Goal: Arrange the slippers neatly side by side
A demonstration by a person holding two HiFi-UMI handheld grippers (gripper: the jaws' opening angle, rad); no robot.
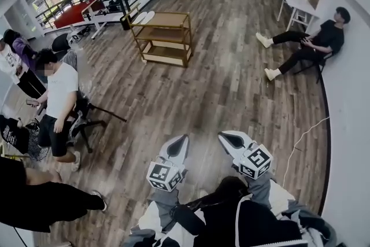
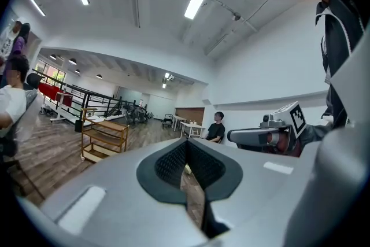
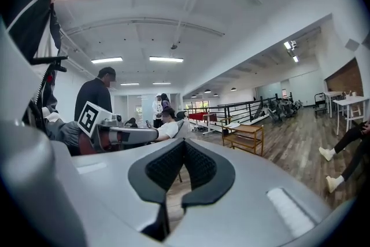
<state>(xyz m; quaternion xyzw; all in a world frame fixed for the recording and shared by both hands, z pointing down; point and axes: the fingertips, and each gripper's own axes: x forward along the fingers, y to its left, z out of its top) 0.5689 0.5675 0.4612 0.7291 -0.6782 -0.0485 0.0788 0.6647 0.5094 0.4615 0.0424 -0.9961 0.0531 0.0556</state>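
No slippers show clearly in any view. The left gripper (image 1: 178,144) and the right gripper (image 1: 230,139) are held out in front of the person, side by side, above the bare wood floor (image 1: 219,84). Each one points out across the room, not down at anything.

The left gripper's own view shows its 2 dark pads pressed together with nothing between them. The right gripper's view shows the same: pads together, nothing pinched. So both tongs are closed and empty.

Far across the floor stands a wooden cart (image 1: 163,37) with shelves. At one end of its top lie 2 pale shapes (image 1: 144,17), close beside each other. They could be the slippers, but they are too small to tell. The cart is well apart from both grippers.

A person in a white shirt (image 1: 59,92) sits at the left. Another person (image 1: 315,43) sits by the right wall. White tables (image 1: 292,3) stand at the far end.

I think the job has not really begun. Nothing is picked up, and nothing near the grippers needs tidying. All of it looks left to do:

1. Find the slippers and get close to them.
2. Open the tongs and take hold of each one.
3. Set the 2 down side by side, pointing the same way.
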